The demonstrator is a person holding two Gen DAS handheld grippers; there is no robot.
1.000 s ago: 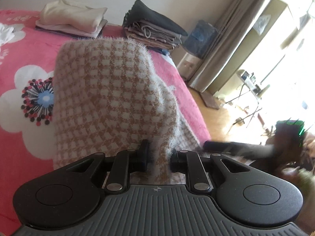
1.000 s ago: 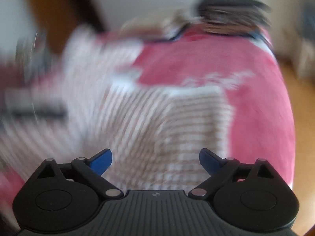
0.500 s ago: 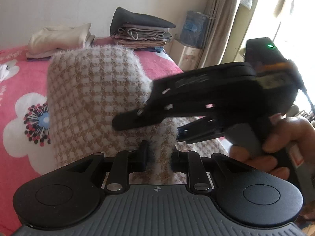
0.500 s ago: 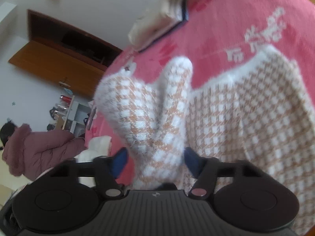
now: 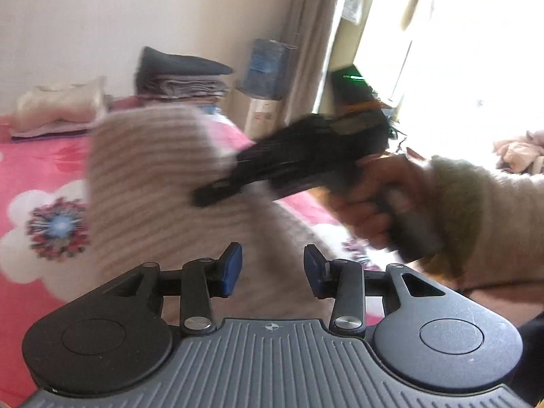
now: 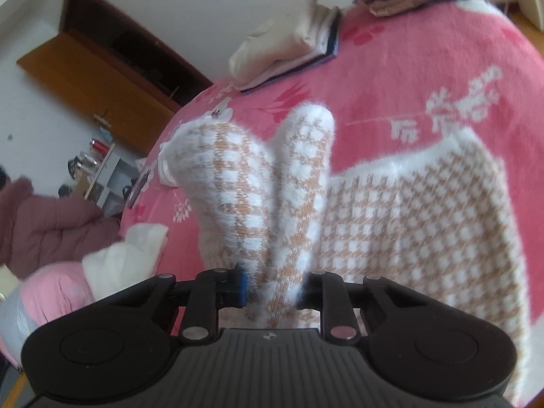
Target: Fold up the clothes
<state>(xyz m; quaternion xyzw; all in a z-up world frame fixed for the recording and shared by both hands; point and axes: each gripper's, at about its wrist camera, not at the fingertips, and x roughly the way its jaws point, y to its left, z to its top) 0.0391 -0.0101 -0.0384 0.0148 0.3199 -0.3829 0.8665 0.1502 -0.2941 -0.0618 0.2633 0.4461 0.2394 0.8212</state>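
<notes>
A fuzzy tan-and-white checked sweater (image 6: 408,221) lies on the pink bed cover (image 6: 408,68), with one fold (image 6: 272,187) pulled up off it. My right gripper (image 6: 273,289) is closing, and its pads press that fold from both sides. In the left wrist view the sweater (image 5: 142,176) is blurred, and the hand (image 5: 370,200) holding the right gripper reaches into it from the right. My left gripper (image 5: 272,268) is opening; its blue pads (image 5: 231,268) stand apart and do not press the cloth behind them.
Folded piles sit at the far side of the bed: a cream one (image 5: 57,108) and a dark one (image 5: 180,74). A curtain (image 5: 306,34) and bright window are to the right. A person in a maroon jacket (image 6: 44,227) and white cloth (image 6: 125,255) lie left.
My left jaws let go of the sweater edge and spread apart as the hand moved. My right jaws went from wide open to pinching the raised fold.
</notes>
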